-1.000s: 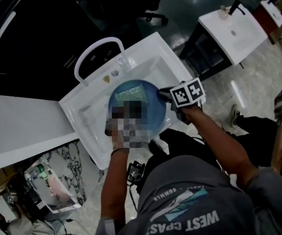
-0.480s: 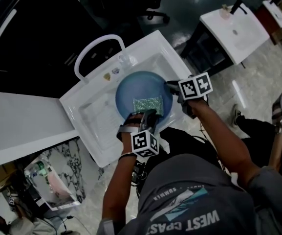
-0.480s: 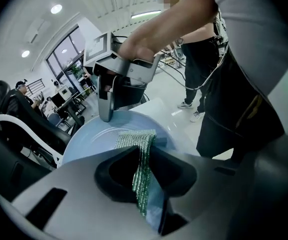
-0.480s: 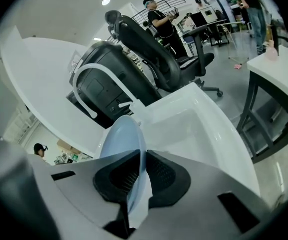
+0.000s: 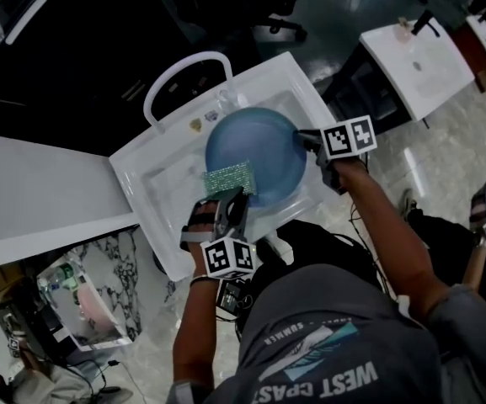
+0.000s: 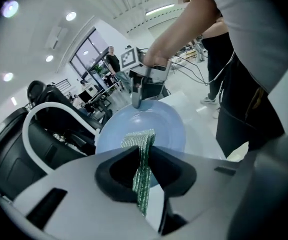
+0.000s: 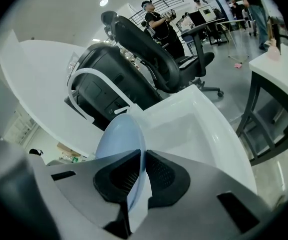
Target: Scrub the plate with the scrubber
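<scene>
A round blue plate (image 5: 259, 151) is held tilted over the white sink (image 5: 154, 179). My right gripper (image 5: 310, 137) is shut on the plate's right rim; in the right gripper view the plate (image 7: 121, 136) stands edge-on between the jaws (image 7: 141, 176). My left gripper (image 5: 230, 199) is shut on a green mesh scrubber (image 5: 230, 178), which lies on the plate's lower left part. In the left gripper view the scrubber (image 6: 143, 159) runs from the jaws up onto the plate (image 6: 158, 129), with the right gripper (image 6: 136, 101) at the far rim.
A white curved faucet (image 5: 184, 74) arches over the sink's back edge. A white counter (image 5: 32, 200) runs off to the left. A second white basin stand (image 5: 424, 57) is at the upper right. Black office chairs (image 7: 153, 59) stand beyond the sink.
The plate has shifted up and right in the head view. The left gripper with the scrubber has slid from the plate's top to its lower left edge.
</scene>
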`<state>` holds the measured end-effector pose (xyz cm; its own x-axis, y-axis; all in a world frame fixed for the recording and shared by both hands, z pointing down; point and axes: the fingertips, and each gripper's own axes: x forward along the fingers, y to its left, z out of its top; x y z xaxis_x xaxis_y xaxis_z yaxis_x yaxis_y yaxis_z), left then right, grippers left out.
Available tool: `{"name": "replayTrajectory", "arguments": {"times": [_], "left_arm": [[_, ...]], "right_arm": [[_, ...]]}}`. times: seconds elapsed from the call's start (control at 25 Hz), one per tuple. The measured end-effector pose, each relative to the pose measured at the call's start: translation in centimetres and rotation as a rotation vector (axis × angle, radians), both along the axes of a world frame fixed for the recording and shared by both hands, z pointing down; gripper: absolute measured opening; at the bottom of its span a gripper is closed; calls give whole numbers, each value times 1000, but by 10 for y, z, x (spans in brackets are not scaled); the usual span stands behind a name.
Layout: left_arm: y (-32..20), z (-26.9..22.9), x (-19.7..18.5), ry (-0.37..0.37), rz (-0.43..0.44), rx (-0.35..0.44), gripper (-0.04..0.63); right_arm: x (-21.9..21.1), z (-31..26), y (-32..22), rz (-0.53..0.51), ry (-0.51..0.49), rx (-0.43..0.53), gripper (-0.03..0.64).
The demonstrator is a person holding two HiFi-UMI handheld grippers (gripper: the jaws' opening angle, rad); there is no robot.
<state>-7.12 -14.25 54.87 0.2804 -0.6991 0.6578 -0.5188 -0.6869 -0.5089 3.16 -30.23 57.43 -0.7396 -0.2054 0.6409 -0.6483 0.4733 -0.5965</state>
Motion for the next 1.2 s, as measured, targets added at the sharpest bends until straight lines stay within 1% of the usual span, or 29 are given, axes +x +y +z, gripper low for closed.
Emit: {"name": "replayTrajectory", "arguments": {"times": [0.12, 0.2, 0.36, 0.52, 0.64, 0.8, 0.96, 1.2], "left_arm": [[-6, -10, -37, -8, -85, 41, 71], [-11, -12, -65, -21, -144, 54, 71], [-24, 3, -120, -64, -236, 45, 72], [-40, 24, -163, -89, -297, 19, 72], [-51, 41, -189, -100, -323, -4, 72], [-63, 63, -216, -118, -332, -31, 72], [-71, 81, -233, -135, -327, -58, 72], [-80, 114, -253, -146, -321, -129, 74]], "right_arm": [[-4, 9, 1, -16, 22, -15, 49], [-4, 16, 3, -23, 39, -26, 49], [-6, 26, 6, -40, 63, -42, 49], [-10, 31, 6, -54, 67, -60, 49], [-13, 33, 5, -60, 66, -75, 49], [-13, 37, 4, -62, 65, -91, 49], [-11, 40, 5, -61, 65, -108, 49], [-13, 45, 4, -68, 75, -129, 49]]}}
